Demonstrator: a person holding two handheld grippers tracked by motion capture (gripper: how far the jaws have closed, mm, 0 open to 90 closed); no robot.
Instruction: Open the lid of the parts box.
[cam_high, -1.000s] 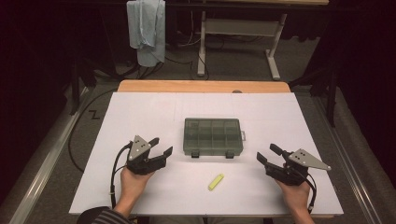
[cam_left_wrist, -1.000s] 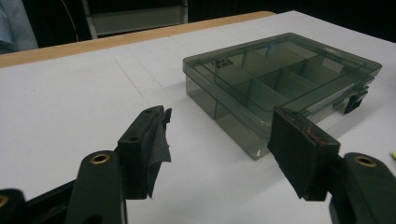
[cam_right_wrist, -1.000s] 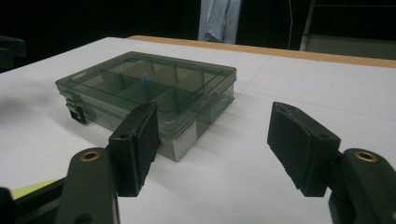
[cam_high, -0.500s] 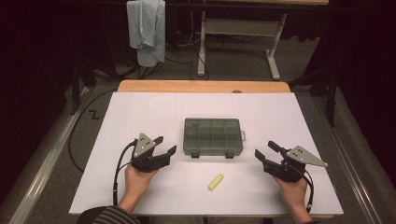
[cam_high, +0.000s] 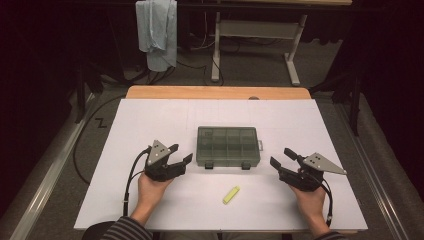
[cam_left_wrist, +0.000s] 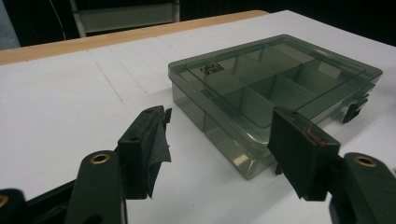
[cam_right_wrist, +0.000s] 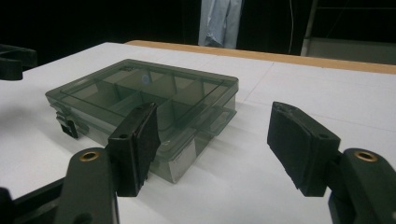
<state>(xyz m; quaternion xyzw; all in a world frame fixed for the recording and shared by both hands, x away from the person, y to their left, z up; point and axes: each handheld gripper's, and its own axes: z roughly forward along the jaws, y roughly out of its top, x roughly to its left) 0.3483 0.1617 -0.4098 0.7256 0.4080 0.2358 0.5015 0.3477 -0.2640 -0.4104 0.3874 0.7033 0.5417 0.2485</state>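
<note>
Two hand-held grippers rest on the white table (cam_high: 150, 125), one at each side of a closed compartment box. Nearest the person lies a small yellow piece (cam_high: 230, 195), alone on the bare surface, well apart from both tools. The left gripper (cam_high: 179, 154) sits just left of the box with its jaws spread and nothing between them; the right gripper (cam_high: 282, 156) sits to the right, likewise released and empty. Between them, near the table's middle, stands the smoky-green compartment box (cam_high: 227, 145) — lid down, two dark latches (cam_high: 209, 164) on its near edge, its dividers visible through the lid. In the left gripper view the box's (cam_left_wrist: 275, 88) near-left corner lies just beyond the open jaws; in the right gripper view its (cam_right_wrist: 144, 105) near-right corner does. Farther off are the table's wooden far edge (cam_high: 217, 92) and a pale cloth (cam_high: 157, 30) hanging behind.

Judged step: approach the box to open it. Done well, one gripper would steady a short side — squarely, low on the wall — while the other works a latch, so the box does not slide.
</note>
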